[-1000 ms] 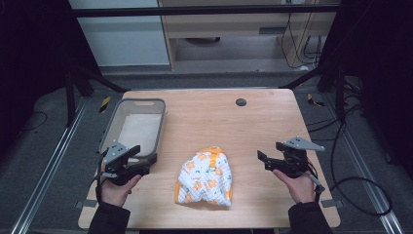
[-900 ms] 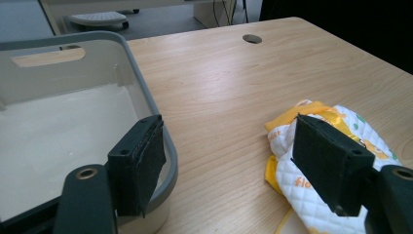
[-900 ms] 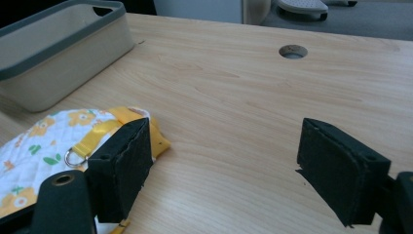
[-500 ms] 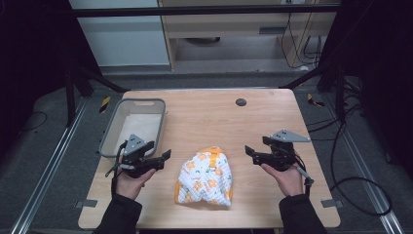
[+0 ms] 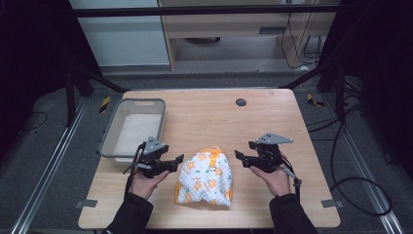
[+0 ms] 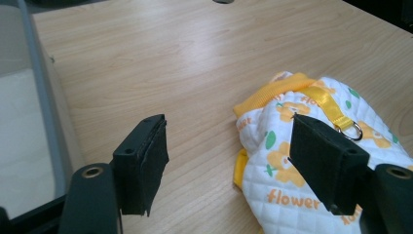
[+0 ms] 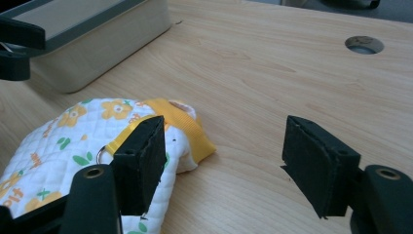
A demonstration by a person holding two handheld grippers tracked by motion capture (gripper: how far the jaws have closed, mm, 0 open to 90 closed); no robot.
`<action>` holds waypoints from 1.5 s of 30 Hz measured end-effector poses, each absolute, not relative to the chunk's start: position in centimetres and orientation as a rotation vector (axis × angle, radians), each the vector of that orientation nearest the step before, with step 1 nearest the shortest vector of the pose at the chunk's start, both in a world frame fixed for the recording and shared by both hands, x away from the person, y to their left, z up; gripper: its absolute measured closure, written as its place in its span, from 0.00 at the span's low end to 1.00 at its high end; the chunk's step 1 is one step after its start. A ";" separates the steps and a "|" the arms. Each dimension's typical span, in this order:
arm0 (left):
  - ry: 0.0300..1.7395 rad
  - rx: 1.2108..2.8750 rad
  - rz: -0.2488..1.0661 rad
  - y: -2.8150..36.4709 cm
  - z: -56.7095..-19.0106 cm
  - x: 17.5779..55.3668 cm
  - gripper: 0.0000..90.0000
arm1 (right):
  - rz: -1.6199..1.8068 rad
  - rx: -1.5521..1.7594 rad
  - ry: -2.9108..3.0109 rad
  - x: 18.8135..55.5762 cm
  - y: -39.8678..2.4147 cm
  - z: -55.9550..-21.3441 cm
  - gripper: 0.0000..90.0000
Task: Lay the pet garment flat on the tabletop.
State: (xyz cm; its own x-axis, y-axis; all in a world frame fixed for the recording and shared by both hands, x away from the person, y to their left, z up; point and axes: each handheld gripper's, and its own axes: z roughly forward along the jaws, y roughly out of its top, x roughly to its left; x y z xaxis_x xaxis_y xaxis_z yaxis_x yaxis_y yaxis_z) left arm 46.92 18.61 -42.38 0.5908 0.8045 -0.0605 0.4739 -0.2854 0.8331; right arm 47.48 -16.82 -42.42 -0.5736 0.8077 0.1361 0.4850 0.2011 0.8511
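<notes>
Between the spread left gripper (image 5: 179,158) and spread, just-narrowing right gripper (image 5: 239,154), both empty, lay the quilted garment (image 5: 205,176), lengthwise away from the person.

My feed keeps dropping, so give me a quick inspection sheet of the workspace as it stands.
Surface: wooden table, round hole near the far edge.
Job's things: quilted flower-print garment with yellow trim, bunched at the near middle; grey bin at the left, nothing seen in it.
Clutter: nothing seen.
Grippers: left gripper and right gripper flank the garment, both open, jaws just closing a little, nothing between the fingers.
Cables: one trails from each gripper; more on the floor at the right.
Surroundings: dark frame, cabinets behind.
</notes>
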 end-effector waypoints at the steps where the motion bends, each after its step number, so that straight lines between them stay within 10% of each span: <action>1: 1.019 1.948 0.465 18.4 -42.7 47.0 0.33 | 1.318 1.210 2.150 47.5 -16.7 -42.6 0.37; 25: 0.998 2.064 0.343 15.7 -46.0 48.0 0.41 | 1.274 1.193 2.341 47.9 -13.4 -46.9 0.51; 45: 0.969 2.116 0.223 15.4 -46.8 47.4 0.91 | 1.314 1.146 2.448 47.8 -12.9 -47.3 0.94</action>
State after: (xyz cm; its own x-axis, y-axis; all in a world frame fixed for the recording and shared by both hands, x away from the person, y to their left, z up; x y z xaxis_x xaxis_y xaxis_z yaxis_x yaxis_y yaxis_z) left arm 47.41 15.38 -46.84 0.6934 0.7044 -0.1520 0.5670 -0.4031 0.7183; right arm 47.82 -12.89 -47.27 -0.7014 0.6775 0.2212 0.5588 0.3301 0.7608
